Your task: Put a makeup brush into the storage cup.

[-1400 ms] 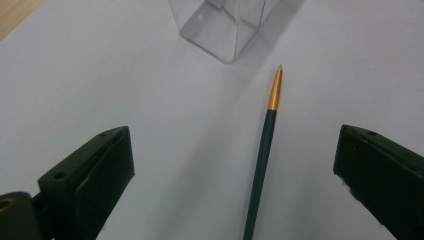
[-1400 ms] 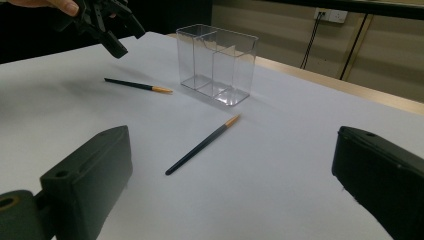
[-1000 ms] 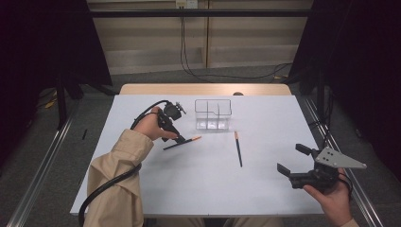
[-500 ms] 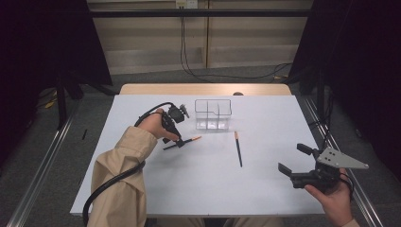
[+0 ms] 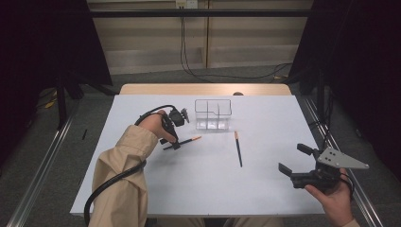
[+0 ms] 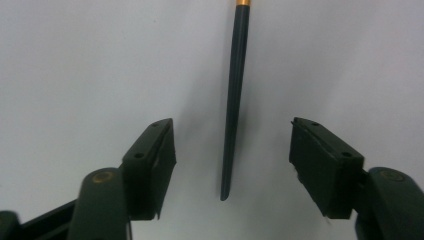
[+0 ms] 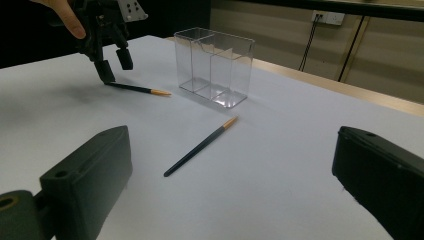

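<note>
Lowered, left gripper (image 5: 174,143) now straddles pencil (image 6: 234,100), jaws apart.

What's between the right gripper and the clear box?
One dark pencil lies on the table between the right gripper and the clear box, seen in the right gripper view.

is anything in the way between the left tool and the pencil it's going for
Nothing visible. The left tool is open, its jaws on either side of the left pencil, with bare table between them.

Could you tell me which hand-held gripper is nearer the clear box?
Left hand-held gripper, just beside the clear box over a pencil. Right hand-held gripper sits far off, near the table's edge.
</note>
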The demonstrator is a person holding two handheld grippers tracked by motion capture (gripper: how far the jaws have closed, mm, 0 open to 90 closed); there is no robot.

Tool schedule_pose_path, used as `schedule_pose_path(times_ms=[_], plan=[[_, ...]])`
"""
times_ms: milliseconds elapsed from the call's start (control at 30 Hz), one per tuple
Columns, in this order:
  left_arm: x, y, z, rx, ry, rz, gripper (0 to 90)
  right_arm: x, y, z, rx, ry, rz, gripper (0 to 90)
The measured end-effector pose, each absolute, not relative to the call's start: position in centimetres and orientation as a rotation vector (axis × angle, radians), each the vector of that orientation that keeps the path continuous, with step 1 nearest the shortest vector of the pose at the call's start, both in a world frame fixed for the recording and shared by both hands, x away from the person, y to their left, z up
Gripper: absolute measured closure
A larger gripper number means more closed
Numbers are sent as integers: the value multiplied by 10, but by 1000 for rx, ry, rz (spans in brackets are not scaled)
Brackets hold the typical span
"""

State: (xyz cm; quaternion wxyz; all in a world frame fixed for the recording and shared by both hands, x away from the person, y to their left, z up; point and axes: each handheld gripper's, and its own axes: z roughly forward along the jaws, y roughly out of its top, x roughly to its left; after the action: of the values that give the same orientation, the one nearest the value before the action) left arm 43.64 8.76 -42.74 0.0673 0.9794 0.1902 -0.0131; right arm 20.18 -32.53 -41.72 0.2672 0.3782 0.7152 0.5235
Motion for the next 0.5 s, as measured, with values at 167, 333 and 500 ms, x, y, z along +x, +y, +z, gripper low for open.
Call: schedule_pose_path(times_ms=[167,333,500], plan=[[437,89,-431,2951,557,-69,469,202,-326,-417,1022,1929,1414,20],[438,88,-433,2953,553,-91,507,202,-326,-417,1022,1930,1416,20],[441,88,-434,2952,562,-76,561,202,-326,-417,1018,1932,1416,21]])
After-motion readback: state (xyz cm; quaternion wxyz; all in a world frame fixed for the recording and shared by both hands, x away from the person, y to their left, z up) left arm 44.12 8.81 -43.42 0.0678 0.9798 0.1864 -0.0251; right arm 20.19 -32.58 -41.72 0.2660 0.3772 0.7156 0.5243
